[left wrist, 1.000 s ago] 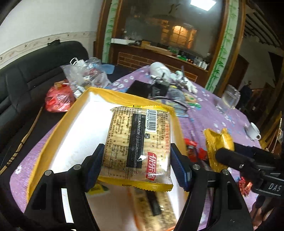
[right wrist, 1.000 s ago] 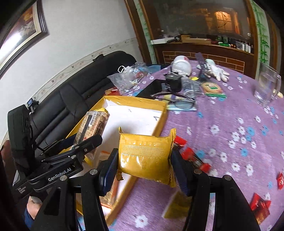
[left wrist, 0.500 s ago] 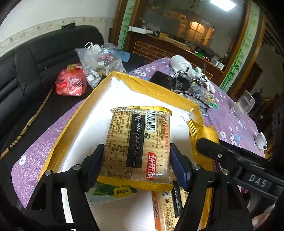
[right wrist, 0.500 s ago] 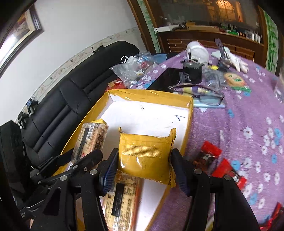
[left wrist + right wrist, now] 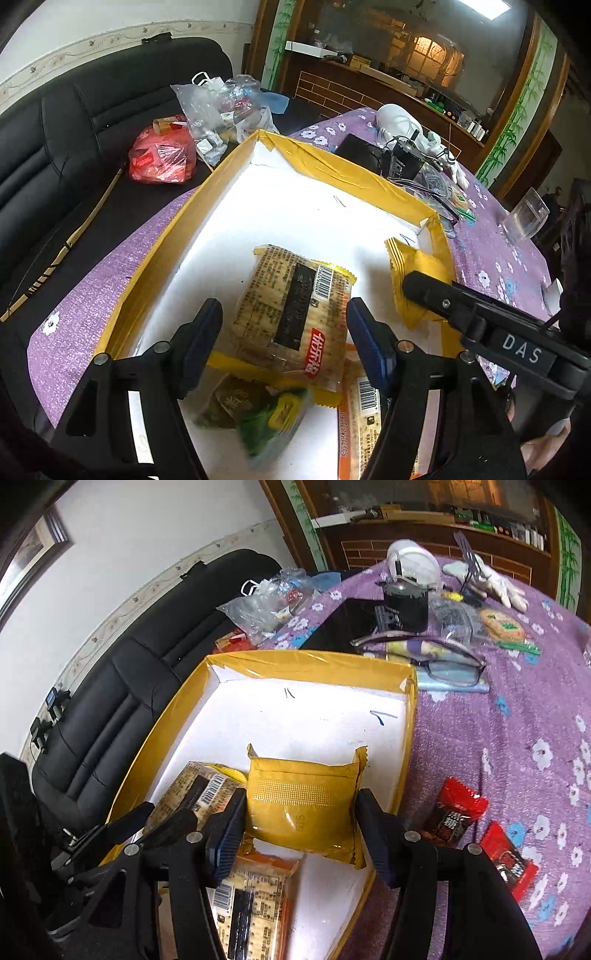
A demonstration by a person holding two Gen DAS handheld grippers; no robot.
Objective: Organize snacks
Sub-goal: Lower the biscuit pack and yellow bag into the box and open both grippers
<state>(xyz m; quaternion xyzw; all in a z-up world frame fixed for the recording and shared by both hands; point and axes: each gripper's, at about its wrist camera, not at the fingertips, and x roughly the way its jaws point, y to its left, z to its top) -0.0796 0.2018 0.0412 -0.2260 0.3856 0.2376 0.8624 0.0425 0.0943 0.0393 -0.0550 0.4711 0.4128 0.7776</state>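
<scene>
A yellow-rimmed white box (image 5: pixel 332 170) sits on the purple flowered table. My left gripper (image 5: pixel 284 332) is low inside it, shut on a brown cracker pack (image 5: pixel 291 314). The pack is twisted between the blue pads and its lower end rests on a green pack (image 5: pixel 258 417) and an orange cracker pack (image 5: pixel 362 417). My right gripper (image 5: pixel 301 823) is shut on a plain yellow pack (image 5: pixel 303 805) just inside the box's right wall, above the orange cracker pack (image 5: pixel 255 897). Two red snack packs (image 5: pixel 454 812) lie on the table to the right of the box.
Behind the box are glasses (image 5: pixel 436 653), a black jar (image 5: pixel 406 605), a white helmet (image 5: pixel 413 557) and white gloves (image 5: pixel 495 583). A glass jug (image 5: pixel 524 218) stands far right. On the black sofa (image 5: pixel 55 129) at left lie clear bags (image 5: pixel 221 110) and a red bag (image 5: pixel 162 155).
Both grippers have come down into the box. The right one carried the yellow pack leftward over the box wall. The cracker pack has twisted between the left pads.
</scene>
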